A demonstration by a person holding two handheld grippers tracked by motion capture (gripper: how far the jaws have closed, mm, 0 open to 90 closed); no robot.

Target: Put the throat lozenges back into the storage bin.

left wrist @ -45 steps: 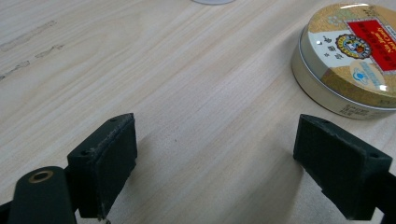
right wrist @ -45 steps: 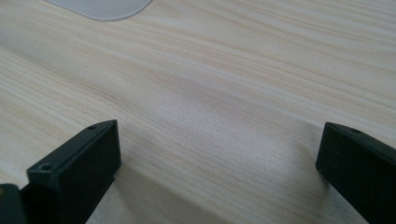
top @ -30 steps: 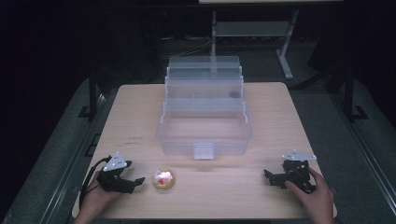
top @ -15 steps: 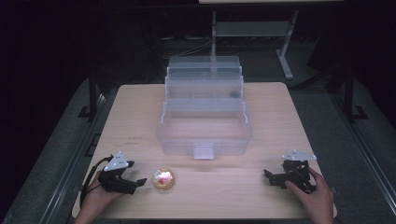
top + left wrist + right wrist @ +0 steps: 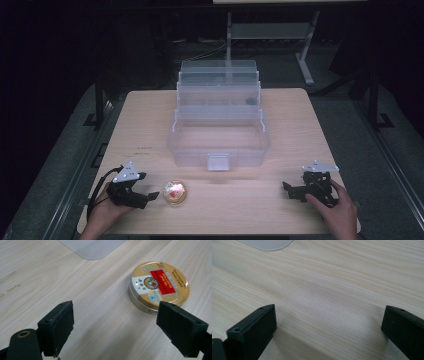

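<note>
Nothing moved; left tongs [image 5: 115, 322] spread beside tin [image 5: 159, 286], right tongs [image 5: 329, 332] spread.

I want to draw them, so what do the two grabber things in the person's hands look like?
Both are black. The left gripper and right gripper each carry a pale grey three-cornered plate on top. A black cable loops from the left one. Up close, the jaws are flat, blocky black pads, with small holes in them, and a brass-coloured ring sits beside one left jaw. No sleeves show.

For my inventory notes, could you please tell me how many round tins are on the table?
1: the tin lies on the table's near edge, beside the left gripper; the box may hide others.
</note>
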